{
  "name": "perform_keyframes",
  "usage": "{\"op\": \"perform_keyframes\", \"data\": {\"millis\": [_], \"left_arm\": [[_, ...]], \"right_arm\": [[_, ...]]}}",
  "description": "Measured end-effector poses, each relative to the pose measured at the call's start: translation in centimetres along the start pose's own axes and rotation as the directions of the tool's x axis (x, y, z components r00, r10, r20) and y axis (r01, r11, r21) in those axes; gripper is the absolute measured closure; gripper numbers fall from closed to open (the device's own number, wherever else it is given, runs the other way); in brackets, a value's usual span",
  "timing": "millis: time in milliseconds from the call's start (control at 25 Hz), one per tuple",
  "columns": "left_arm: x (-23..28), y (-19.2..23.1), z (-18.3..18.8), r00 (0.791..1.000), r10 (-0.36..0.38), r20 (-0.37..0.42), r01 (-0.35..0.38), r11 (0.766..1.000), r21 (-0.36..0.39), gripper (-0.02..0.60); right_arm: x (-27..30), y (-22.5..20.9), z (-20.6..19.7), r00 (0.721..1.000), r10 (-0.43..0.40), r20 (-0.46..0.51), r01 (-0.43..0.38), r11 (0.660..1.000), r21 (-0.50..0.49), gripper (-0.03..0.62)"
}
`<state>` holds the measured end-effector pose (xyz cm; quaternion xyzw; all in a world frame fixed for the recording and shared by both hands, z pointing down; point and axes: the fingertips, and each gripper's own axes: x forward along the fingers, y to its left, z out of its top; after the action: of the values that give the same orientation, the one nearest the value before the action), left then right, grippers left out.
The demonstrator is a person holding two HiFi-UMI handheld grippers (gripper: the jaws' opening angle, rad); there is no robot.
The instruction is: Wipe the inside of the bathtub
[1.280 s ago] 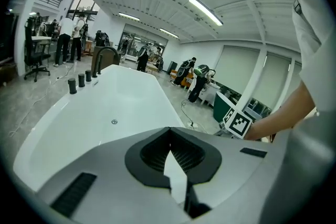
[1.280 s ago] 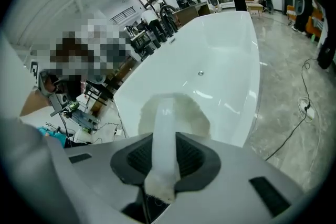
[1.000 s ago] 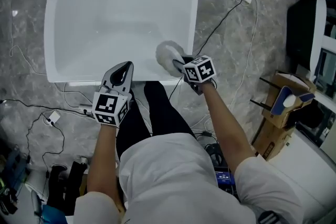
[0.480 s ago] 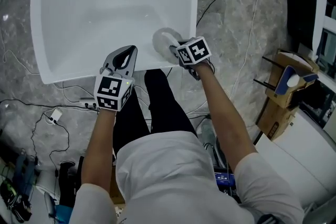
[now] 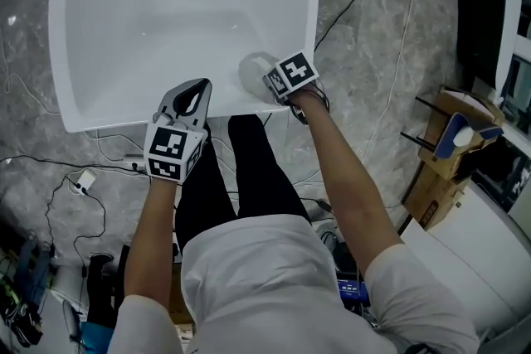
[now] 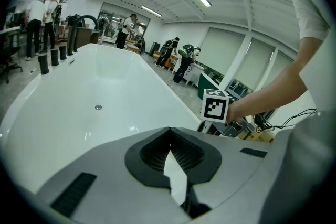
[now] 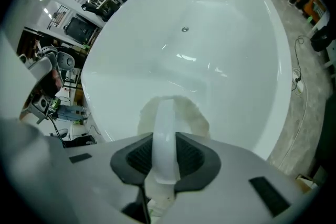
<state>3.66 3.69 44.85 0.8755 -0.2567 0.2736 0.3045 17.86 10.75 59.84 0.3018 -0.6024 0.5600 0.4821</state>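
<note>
Head view shows a person standing at the near end of a white bathtub [image 5: 166,12], a tool in each hand. The right tool [image 5: 271,84] is closed on the handle [image 7: 164,134] of a round, pale sponge [image 5: 254,70]. The sponge sits inside the tub against the near wall, close to the right corner and just under the rim. In the right gripper view the handle runs as a narrow white band straight between the jaws, with the fluffy sponge beyond it against the tub's slope. The left tool [image 5: 197,92] hangs over the near rim to the left, jaws closed together with nothing between them. The sponge looks soft and light, so it would likely flatten and spread under pressure rather than scrape. Its handle looks stiffer and seems the sensible place to grip, as it is gripped now. The band is thin and smooth, so it may twist or slide between the jaws if pushed hard sideways. The tub's surface is glossy and curved, probably slippery, so even pressure along the wall should keep the sponge in contact.
</note>
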Motion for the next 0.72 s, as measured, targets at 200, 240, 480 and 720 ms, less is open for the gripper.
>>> {"op": "perform_keyframes", "data": {"millis": [200,240,480,720], "left_arm": [[-0.2,0.1,-0.6,1.0,0.022,0.006,-0.022,0.999,-0.024,0.571],[-0.2,0.2,-0.7,1.0,0.025,0.008,-0.025,0.999,-0.029,0.571],[-0.8,0.8,-1.4,0.998,0.052,0.018,-0.051,0.997,-0.052,0.571],[-1.7,1.5,-1.7,0.996,0.085,0.034,-0.082,0.993,-0.079,0.571]], "right_arm": [[0.7,0.1,0.3,0.999,-0.003,-0.035,0.001,0.998,-0.06,0.5],[0.8,0.2,0.4,0.999,0.002,-0.038,-0.004,0.998,-0.065,0.499],[1.3,1.2,0.9,0.998,0.046,-0.034,-0.049,0.993,-0.104,0.499],[1.6,2.7,1.7,0.996,0.078,-0.035,-0.082,0.986,-0.144,0.499]]}}
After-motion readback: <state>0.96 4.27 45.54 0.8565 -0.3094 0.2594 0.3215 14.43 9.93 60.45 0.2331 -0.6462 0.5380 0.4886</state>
